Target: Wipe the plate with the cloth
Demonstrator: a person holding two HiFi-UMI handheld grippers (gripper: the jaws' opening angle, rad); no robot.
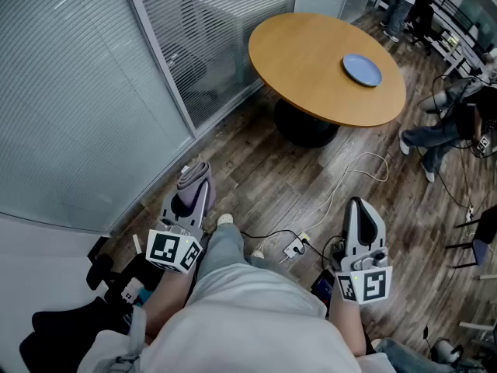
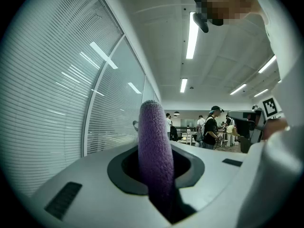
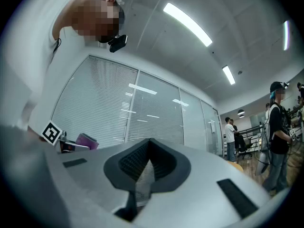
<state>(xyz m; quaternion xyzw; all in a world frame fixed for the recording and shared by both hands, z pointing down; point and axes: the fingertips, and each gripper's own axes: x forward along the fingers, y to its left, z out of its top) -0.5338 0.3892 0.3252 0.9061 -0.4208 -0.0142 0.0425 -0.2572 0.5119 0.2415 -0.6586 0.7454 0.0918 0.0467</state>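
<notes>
A blue plate (image 1: 362, 70) lies on the round wooden table (image 1: 311, 53) far ahead, well beyond both grippers. My left gripper (image 1: 192, 183) is held low by my left side, shut on a folded purple cloth (image 1: 194, 179) that sticks out past its jaws. In the left gripper view the cloth (image 2: 155, 158) stands upright between the jaws of that gripper (image 2: 156, 175). My right gripper (image 1: 363, 217) hangs by my right side, shut with nothing between its jaws. The right gripper view shows its ribbed pads (image 3: 134, 161) closed together, and the cloth (image 3: 86, 141) far left.
White cables and a power strip (image 1: 295, 247) lie on the wooden floor between me and the table. A glass wall with blinds (image 1: 101, 84) runs along the left. People (image 1: 439, 130) and chairs stand at the right; more people (image 2: 211, 127) stand farther down the room.
</notes>
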